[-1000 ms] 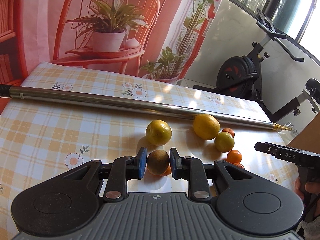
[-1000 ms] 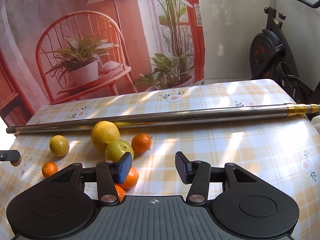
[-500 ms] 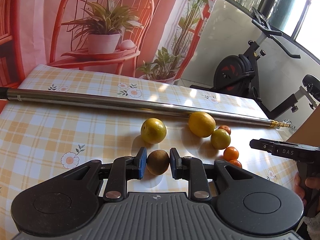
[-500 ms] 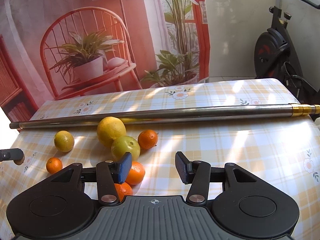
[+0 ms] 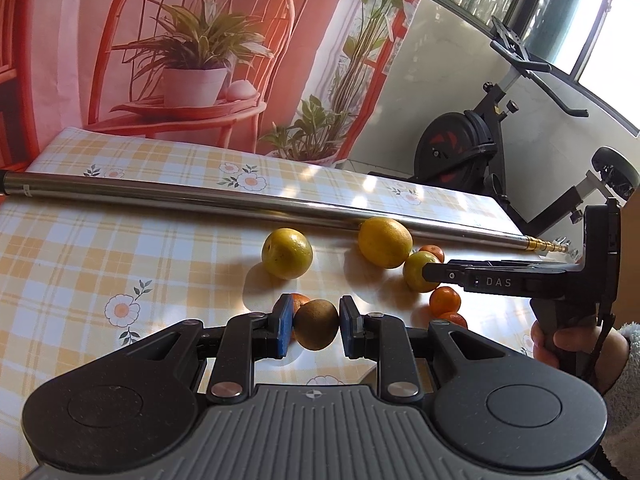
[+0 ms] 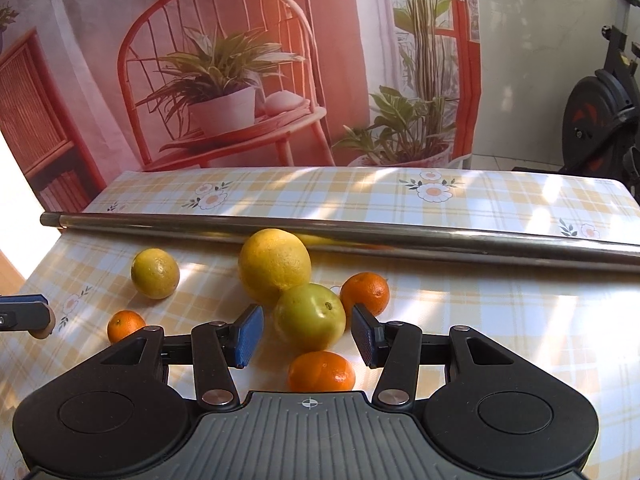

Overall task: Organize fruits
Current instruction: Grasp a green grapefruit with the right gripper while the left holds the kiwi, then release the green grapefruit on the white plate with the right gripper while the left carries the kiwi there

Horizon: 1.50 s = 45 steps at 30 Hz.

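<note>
Moved: right gripper slid left in its view; green fruit now centred between its pads, not beside them.
Right fingers: apart, flanking the fruit, no contact visible; lined up to close.
Left gripper: clamped on brown fruit, lifted clear, lower centre.
Pile: big yellow fruit touches the green one; metal pole behind stops rolling.

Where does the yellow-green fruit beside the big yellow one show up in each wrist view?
Left wrist: yellow-green fruit right of centre, partly behind the right hand-held gripper.
Right wrist: centre, between that gripper's open fingers.
Shared landmark: metal pole.
</note>
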Motion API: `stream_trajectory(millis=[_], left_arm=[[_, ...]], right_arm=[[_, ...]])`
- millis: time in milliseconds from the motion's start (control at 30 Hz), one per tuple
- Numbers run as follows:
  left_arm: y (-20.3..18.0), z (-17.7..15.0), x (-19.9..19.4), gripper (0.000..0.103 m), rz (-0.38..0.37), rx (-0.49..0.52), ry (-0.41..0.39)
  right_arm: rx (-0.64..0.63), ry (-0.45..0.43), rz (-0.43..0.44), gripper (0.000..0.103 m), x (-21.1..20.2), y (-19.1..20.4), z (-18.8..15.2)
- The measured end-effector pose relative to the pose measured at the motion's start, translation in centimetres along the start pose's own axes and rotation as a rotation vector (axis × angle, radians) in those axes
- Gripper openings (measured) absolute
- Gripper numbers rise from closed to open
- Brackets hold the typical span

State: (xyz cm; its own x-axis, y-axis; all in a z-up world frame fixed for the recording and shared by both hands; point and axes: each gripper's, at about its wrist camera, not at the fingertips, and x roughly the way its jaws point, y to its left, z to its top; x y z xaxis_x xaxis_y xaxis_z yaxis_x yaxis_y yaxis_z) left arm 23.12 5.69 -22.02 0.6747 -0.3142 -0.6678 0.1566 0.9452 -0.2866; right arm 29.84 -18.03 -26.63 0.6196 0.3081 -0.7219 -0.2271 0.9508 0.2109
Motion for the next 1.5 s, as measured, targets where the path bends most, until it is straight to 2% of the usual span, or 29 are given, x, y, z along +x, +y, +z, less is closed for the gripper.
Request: stream_trajectory(millis=[333, 667, 900, 1167, 1500], left_arm=[[0.1, -0.3, -0.1, 0.026, -0.003, 0.008, -0.005], [-0.1, -0.7, -0.4, 0.026, -0.01, 0.014, 0.002], [-0.3, -1.2, -1.1, 0.026, -0.041, 0.015, -0.007], [-1.0, -2.0, -2.1, 0.026, -0.05, 0.031, -0.006], [-1.5, -2.9, -3.3, 0.026, -0.059, 0.052, -0.004]], right_arm=[[0.057, 0.051, 0.002, 0.046, 2.6, -0.3, -0.2], [0.098, 0.054, 0.009, 0.044, 3.4, -0.6, -0.4], [0.151, 0.027, 0.019, 0.043, 1.0, -1.0, -0.8], [0.138, -0.02, 0.041, 0.043, -3.2, 0.2, -0.9], [0.09, -0.033, 0.081, 0.043, -7.0, 2.8, -2.2]])
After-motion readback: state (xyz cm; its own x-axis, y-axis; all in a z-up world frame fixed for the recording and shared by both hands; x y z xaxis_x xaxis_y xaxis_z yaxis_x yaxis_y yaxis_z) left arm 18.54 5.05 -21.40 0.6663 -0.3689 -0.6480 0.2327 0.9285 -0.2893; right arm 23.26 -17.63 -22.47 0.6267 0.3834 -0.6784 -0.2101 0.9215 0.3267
